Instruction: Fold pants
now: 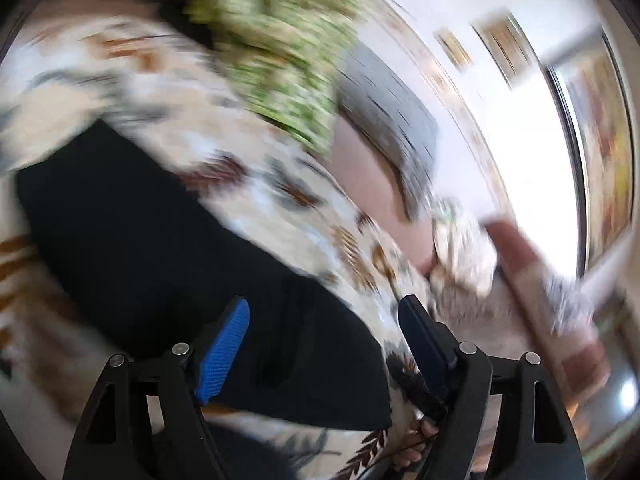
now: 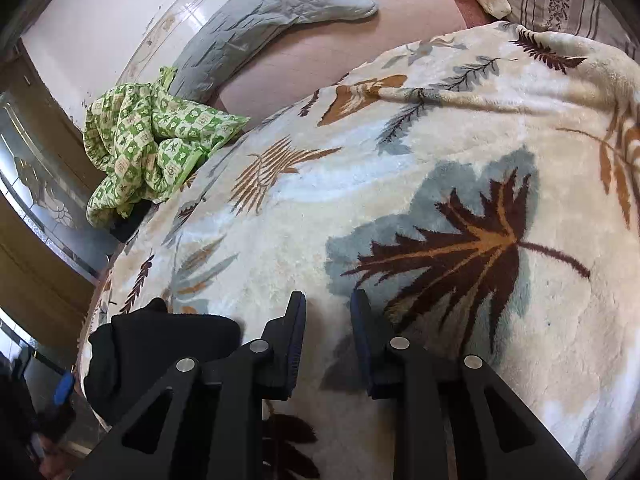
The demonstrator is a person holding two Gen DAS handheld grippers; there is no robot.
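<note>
Standing wide apart, the jaws of the left gripper (image 1: 324, 320) are holding nothing; its blue-padded fingers (image 1: 224, 352) are hanging over the black pants (image 1: 160, 248) with clear space between pads and cloth, as far as the heavy blur of the left wrist view lets one judge. The pants are showing as a broad, flat, dark slab with a straight lower edge, lying on a cream blanket (image 1: 260, 200) printed with brown and grey leaves. They are sitting below and between the left fingers, stretching away to the upper left of that view. Further back, a green checked cloth (image 1: 280, 52) and a grey quilted pillow (image 1: 388, 120) are smearing across the picture.

Moving to the right wrist view, the right gripper (image 2: 328, 304) is standing partly open, a narrow gap showing between its two dark fingers (image 2: 294, 340), and nothing is sitting in that gap. Its tips are hovering over the bare blanket (image 2: 400, 160), just beside a large brown leaf print. Here the pants (image 2: 160, 348) are appearing as a bundled black mass with a rounded, folded-over top, lying near the blanket's left edge. They are resting to the left of the right gripper, close against its left finger's linkage, though whether they are touching it cannot be told. The green checked cloth (image 2: 148, 144) is lying crumpled well beyond, at the bed's far left, with the grey pillow (image 2: 260, 20) behind it.
</note>
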